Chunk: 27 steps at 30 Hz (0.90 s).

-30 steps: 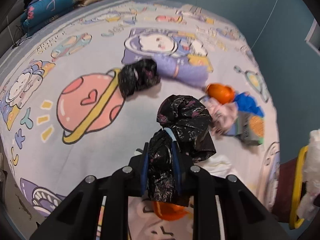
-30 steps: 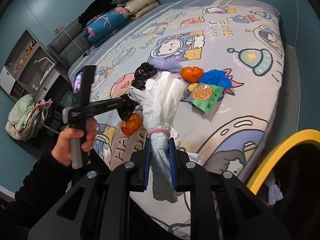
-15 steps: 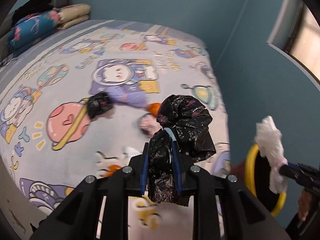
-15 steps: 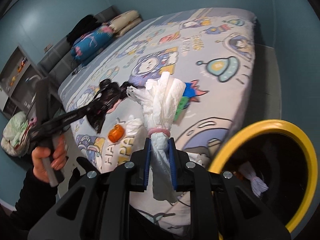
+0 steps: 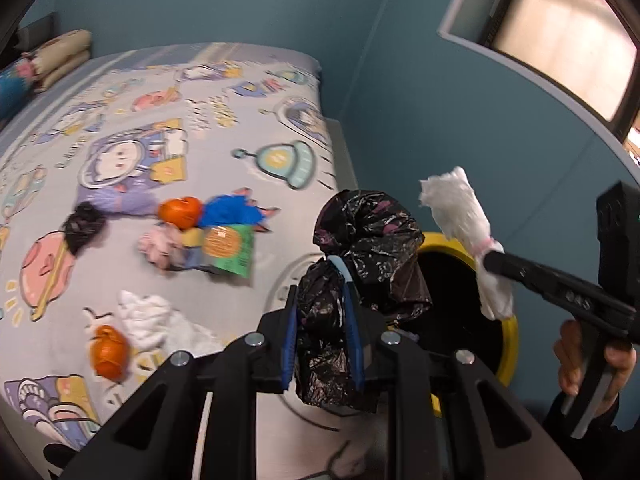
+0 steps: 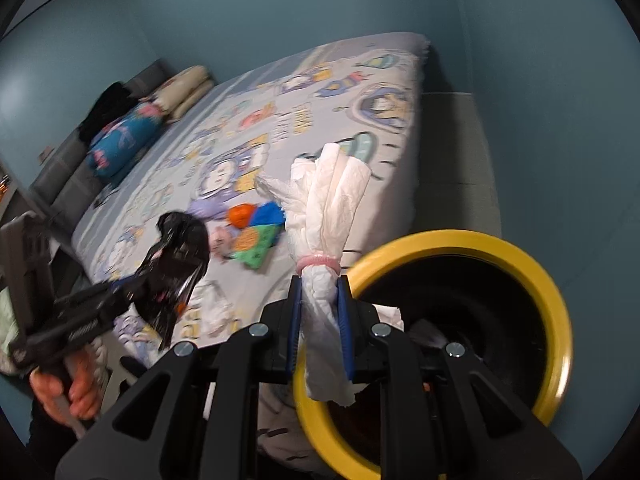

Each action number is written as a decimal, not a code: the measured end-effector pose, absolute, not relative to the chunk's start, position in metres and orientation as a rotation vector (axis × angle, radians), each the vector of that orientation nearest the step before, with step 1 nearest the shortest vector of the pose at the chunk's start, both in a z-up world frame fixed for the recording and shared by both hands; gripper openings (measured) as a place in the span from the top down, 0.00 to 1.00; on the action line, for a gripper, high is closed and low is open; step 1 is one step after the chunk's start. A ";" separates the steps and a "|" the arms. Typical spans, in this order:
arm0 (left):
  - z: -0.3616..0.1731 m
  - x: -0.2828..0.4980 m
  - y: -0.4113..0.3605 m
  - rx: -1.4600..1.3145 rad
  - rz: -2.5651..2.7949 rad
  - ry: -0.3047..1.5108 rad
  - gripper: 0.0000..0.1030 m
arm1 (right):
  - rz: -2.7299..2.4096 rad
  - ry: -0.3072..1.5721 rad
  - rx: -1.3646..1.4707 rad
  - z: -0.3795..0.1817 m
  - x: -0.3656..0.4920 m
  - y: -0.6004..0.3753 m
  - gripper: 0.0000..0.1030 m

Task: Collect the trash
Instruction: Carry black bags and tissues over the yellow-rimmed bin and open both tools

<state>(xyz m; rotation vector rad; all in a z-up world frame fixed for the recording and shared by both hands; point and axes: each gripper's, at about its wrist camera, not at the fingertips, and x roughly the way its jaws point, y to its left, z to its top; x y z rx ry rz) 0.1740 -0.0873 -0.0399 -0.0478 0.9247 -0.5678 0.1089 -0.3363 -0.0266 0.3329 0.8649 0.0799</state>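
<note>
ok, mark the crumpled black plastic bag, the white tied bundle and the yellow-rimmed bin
crumpled black plastic bag (image 5: pixel 370 240), left wrist view, on its bulging upper part.
white tied bundle (image 6: pixel 332 208), right wrist view, on the folded upper part above the pink band.
yellow-rimmed bin (image 6: pixel 532 276), right wrist view, on the yellow rim's right arc.

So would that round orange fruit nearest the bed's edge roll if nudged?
Probably: the round orange fruit looks like a mandarin and sits loose on the soft cartoon-print bedsheet. The bedding would likely slow it. It looks firm, not floppy.

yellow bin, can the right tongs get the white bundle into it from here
Probably yes. The right tongs, shut on the white bundle, sit at the yellow bin rim, its mouth open and uncovered; the left tongs with the black bag hang nearby.
</note>
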 end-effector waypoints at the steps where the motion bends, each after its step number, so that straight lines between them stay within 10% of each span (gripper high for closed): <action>1: -0.041 0.173 -0.095 -0.042 -0.582 0.934 0.81 | 0.065 0.865 0.350 -0.029 0.108 -0.344 0.84; 27: -0.087 0.138 -0.204 0.100 -0.786 1.040 0.72 | -0.071 0.915 0.535 -0.068 0.092 -0.411 0.83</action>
